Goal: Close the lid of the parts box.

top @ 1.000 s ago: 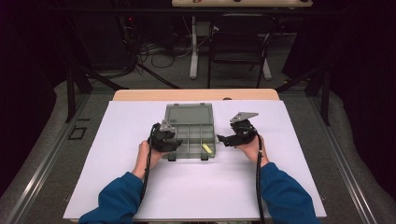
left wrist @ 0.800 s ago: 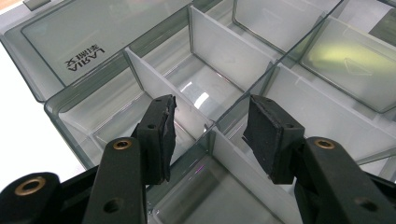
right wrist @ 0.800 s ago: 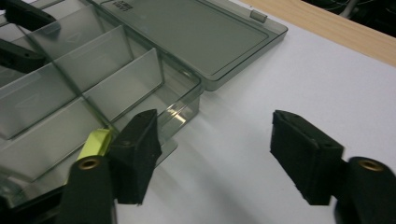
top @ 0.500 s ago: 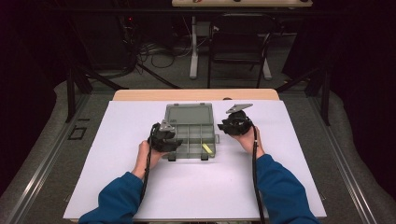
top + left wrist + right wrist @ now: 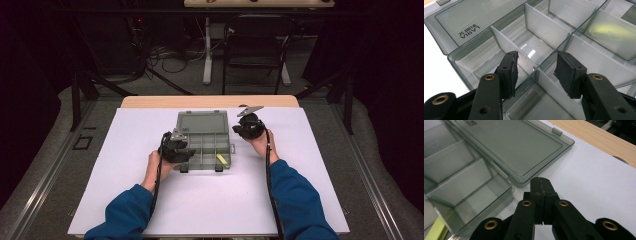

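Observation:
A grey see-through compartment box (image 5: pixel 202 147) lies in the middle of the white mat, its lid (image 5: pixel 202 121) folded flat behind it. My left gripper (image 5: pixel 187 151) reaches over the box's near-left compartments. In the left gripper view it (image 5: pixel 536 72) is open, its pads on either side of a thin divider (image 5: pixel 546 82) without touching it. My right gripper (image 5: pixel 236 129) sits by the lid's right edge. Its jaws have just been closing and are now shut (image 5: pixel 541 185) with nothing between them, just off the lid's corner (image 5: pixel 524 182). A yellow piece (image 5: pixel 221 159) lies in the near-right compartment.
The white mat (image 5: pixel 300 200) covers a wooden table (image 5: pixel 210 101) whose far edge shows behind the lid. Beyond it are a chair (image 5: pixel 255 45), cables and dark floor. Both blue-sleeved forearms come in from the bottom.
My right gripper has moved toward the far side, along the box's right side to the lid, and its jaws have closed. The left gripper has stayed put.

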